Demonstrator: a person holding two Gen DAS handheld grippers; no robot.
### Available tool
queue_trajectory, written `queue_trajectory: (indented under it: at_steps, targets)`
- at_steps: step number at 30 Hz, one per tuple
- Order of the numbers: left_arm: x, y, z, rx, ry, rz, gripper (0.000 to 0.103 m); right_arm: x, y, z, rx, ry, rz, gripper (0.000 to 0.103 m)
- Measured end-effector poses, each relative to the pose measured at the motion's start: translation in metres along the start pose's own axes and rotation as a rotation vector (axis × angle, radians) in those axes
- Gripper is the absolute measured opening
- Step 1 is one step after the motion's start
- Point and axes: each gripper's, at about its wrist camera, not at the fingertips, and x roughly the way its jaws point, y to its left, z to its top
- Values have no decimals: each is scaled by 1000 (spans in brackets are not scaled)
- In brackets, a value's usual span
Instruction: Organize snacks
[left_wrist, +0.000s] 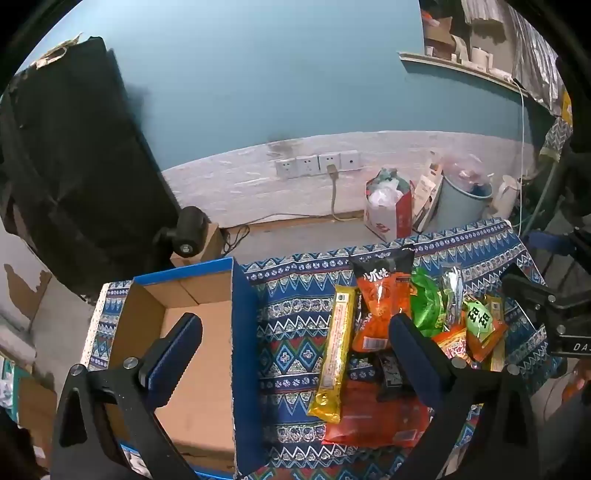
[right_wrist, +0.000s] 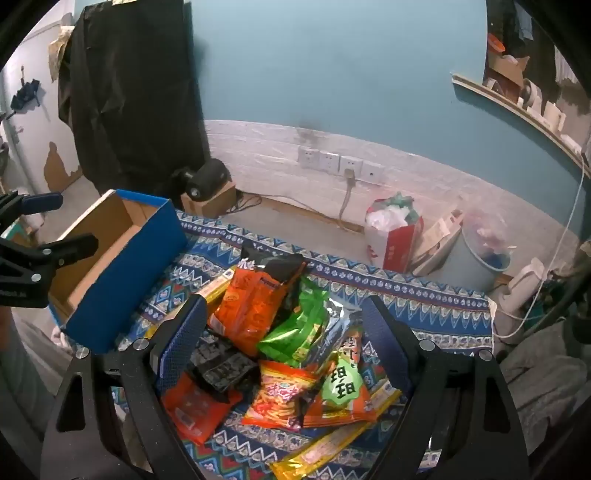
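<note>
Both claws stand spread wide and hold nothing: the left claw (left_wrist: 295, 332) hangs over the box (left_wrist: 192, 332) wall, the right claw (right_wrist: 284, 325) over the snacks (right_wrist: 280, 332) heaped on the bench (right_wrist: 424, 306) beside the still-bare box. The packets overlap, so a grab may drag neighbours or slip off glossy film.

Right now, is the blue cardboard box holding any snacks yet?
Empty as far as visible: the blue cardboard box shows only bare brown floor, while the snack packets lie piled on the patterned cloth.
</note>
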Motion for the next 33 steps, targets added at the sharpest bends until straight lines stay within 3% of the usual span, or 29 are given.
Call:
queue_trajectory:
  at_steps: [33]
  targets:
    - [4, -2, -3, -7, 27, -36, 102, 3, -3, -2, 9, 24, 14, 84]
